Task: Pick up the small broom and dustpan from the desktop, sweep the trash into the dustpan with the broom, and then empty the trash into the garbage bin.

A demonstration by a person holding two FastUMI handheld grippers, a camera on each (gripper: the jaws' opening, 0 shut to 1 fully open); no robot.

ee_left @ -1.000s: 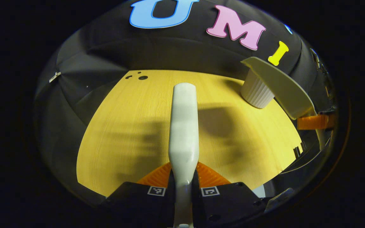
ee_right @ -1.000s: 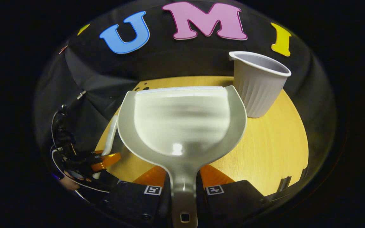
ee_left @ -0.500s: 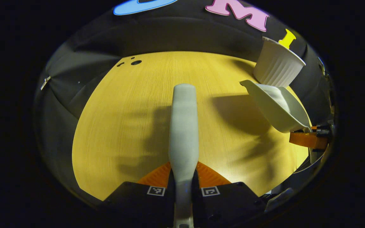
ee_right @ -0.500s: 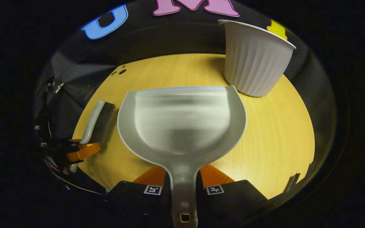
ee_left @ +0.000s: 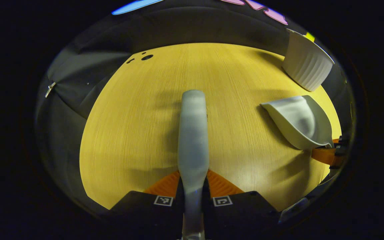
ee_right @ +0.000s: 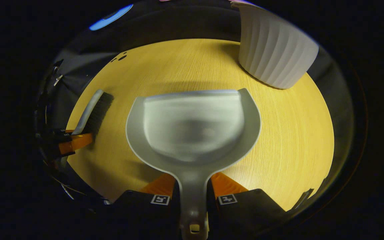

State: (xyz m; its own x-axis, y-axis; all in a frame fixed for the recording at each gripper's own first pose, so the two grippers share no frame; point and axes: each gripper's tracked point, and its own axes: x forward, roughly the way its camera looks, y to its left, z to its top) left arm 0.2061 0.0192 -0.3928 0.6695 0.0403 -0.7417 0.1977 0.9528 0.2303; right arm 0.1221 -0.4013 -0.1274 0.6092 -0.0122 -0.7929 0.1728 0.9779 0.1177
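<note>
My left gripper (ee_left: 193,186) is shut on the handle of the small white broom (ee_left: 193,133), which points forward low over the wooden desktop (ee_left: 138,126). In the right gripper view the broom (ee_right: 93,111) shows its dark bristles touching or nearly touching the desktop at the left, held by the left gripper (ee_right: 70,143). My right gripper (ee_right: 193,190) is shut on the handle of the white dustpan (ee_right: 193,126), whose empty scoop hangs low over the desktop (ee_right: 288,133). The dustpan (ee_left: 298,121) lies right of the broom. A white ribbed garbage bin (ee_right: 273,50) stands at the far right; in the left gripper view the bin (ee_left: 307,65) stands beyond the dustpan.
Small dark holes (ee_left: 145,57) mark the far left corner of the desktop. The black cloth wall closes the back and left sides. The desktop's near edge runs just ahead of both grippers.
Both grippers have come down toward the desktop and tilted forward. The dustpan has moved away from the bin's rim, and the broom has dropped beside it at the left.
</note>
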